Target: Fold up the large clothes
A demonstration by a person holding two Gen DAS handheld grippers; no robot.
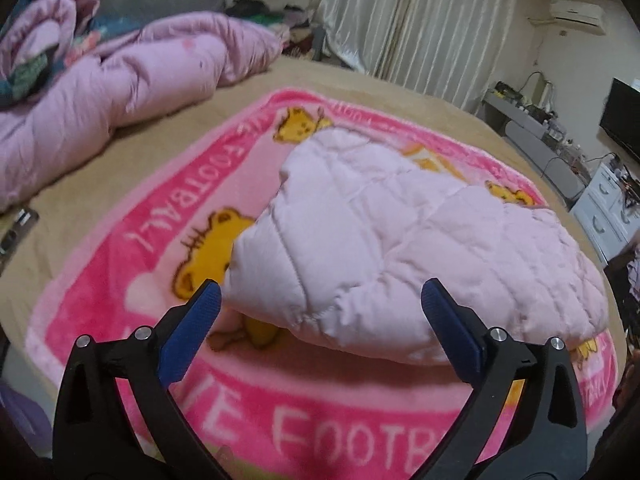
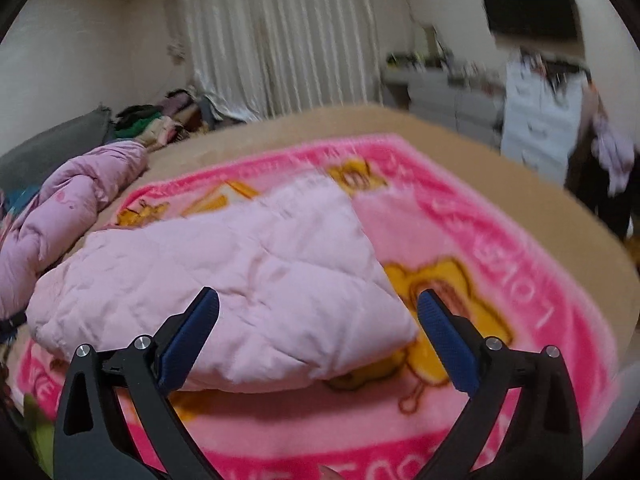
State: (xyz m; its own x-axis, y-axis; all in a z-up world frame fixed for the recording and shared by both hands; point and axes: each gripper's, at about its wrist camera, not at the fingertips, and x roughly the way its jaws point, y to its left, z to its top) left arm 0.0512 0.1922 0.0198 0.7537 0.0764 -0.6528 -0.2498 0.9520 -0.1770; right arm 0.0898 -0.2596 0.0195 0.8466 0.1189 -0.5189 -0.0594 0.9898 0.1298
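Observation:
A pale pink quilted padded garment (image 1: 400,248) lies folded in a bundle on a bright pink cartoon blanket (image 1: 280,420). It also shows in the right wrist view (image 2: 240,280), on the same blanket (image 2: 520,260). My left gripper (image 1: 322,300) is open and empty, just in front of the garment's near edge. My right gripper (image 2: 318,308) is open and empty, with the garment's near right corner between its fingers' lines. Neither gripper touches the garment.
A bunched lilac duvet (image 1: 132,80) lies at the back left of the tan bed (image 1: 400,92). Curtains (image 1: 420,20), a grey bench (image 1: 532,140), white drawers (image 1: 604,208) and a television (image 1: 624,116) stand beyond the bed. A clothes pile (image 2: 160,120) lies by the wall.

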